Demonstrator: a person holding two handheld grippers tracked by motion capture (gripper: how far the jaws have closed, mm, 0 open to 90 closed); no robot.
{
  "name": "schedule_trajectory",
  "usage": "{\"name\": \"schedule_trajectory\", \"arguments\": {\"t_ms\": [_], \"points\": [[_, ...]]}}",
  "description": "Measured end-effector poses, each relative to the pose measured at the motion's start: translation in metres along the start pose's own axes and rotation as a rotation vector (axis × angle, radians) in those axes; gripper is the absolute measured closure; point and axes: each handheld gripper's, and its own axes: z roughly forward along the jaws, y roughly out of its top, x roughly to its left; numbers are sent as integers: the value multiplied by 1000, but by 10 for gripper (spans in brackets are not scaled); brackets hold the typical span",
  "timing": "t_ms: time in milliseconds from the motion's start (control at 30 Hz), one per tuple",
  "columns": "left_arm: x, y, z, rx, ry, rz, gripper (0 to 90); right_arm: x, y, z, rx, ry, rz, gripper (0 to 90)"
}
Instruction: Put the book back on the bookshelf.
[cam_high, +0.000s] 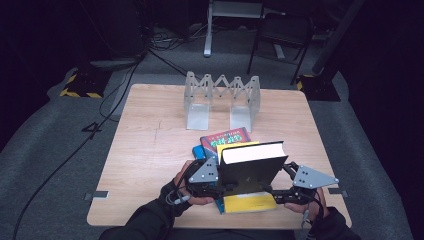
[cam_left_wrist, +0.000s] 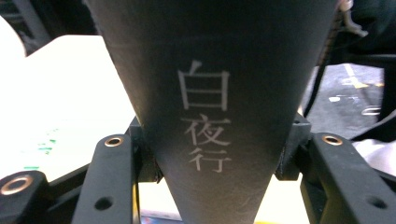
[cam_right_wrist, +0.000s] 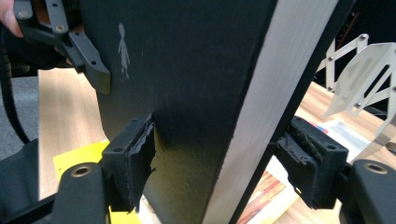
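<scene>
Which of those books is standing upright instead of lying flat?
The black book, held between both tongs at its two ends. The yellow book, the red book and the blue book lie flat in a pile beneath it.

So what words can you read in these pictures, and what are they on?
"白夜行": pale characters running down the spine of the black book that the left gripper and right gripper clamp.
Green characters on the red book: too blurred to read.
A small pale figure on the black book's cover: a picture, not words.
</scene>
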Motion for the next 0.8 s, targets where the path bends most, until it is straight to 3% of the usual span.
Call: {"name": "schedule_trajectory", "arguments": {"t_ms": [133,200,367,633,800], "points": [[7,4,2,21,54,45,503,-7,4,6,-7,-35,-20,297],[15,3,2,9,55,22,504,-11,7,12,-5,-51,-17,291],[29,-2,5,-27,37,-31,487,-23,6,22,-14,-40,19,294],[23,18,0,-128,43,-21,459,-18,5,19,-10,-61,-10,293],[23,29,0,-163,39,-27,457,-17,6,19,-11,-58,-11,292]]}}
